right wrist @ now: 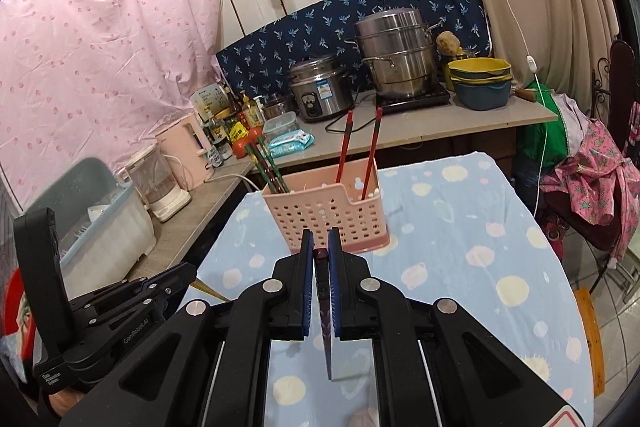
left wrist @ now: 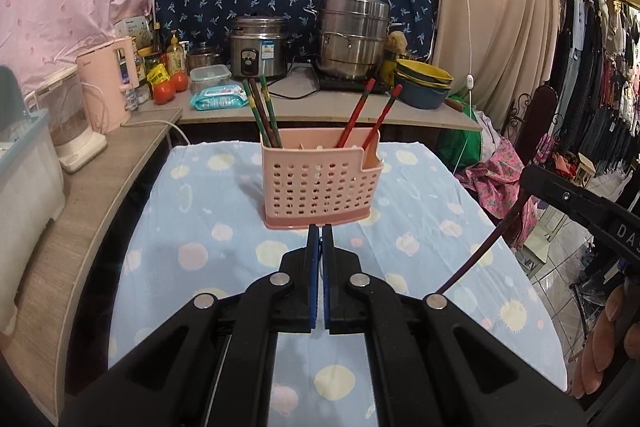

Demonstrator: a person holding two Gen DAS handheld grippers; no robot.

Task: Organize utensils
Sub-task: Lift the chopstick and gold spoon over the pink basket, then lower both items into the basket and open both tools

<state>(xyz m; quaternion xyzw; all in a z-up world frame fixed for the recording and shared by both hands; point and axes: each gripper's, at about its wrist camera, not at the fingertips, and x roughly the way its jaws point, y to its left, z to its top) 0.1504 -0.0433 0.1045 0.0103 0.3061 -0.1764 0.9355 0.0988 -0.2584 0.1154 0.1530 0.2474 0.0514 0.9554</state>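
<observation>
The pink perforated utensil holder (left wrist: 322, 183) stands upright on the table at the centre of both views, on a light blue cloth (left wrist: 200, 227) printed with pale dots. In its left compartment stand green-and-brown chopsticks (left wrist: 262, 111); two red chopsticks (left wrist: 366, 117) lean in the right part.

Right gripper (right wrist: 321, 241): the tongs are clamped on a dark purple chopstick (right wrist: 326, 327), which runs back between the blue pads toward the lower edge of the right wrist view. The gripper points forward and downward at the holder. In the left wrist view this gripper enters from the right edge, with the chopstick slanting down and left from it and a hand (left wrist: 604, 347) behind it at lower right.

Left gripper (left wrist: 321, 233): the tongs are together, tips just below the base of the holder in the left wrist view. Whether anything is held there cannot be told.

Legible writing: "GenRobot.AI" on the left gripper body at lower left of the right wrist view.

Surroundings: behind the table a counter (left wrist: 328, 107) carries a rice cooker (left wrist: 258, 47), a stacked steel steamer pot (left wrist: 352, 35), yellow and blue bowls (left wrist: 424, 81), a pink kettle (left wrist: 110, 83), tomatoes (left wrist: 170, 87) and a pack of wipes (left wrist: 218, 97). A pink curtain (right wrist: 100, 59) hangs at upper left. Nothing stands between the grippers and the holder.
</observation>
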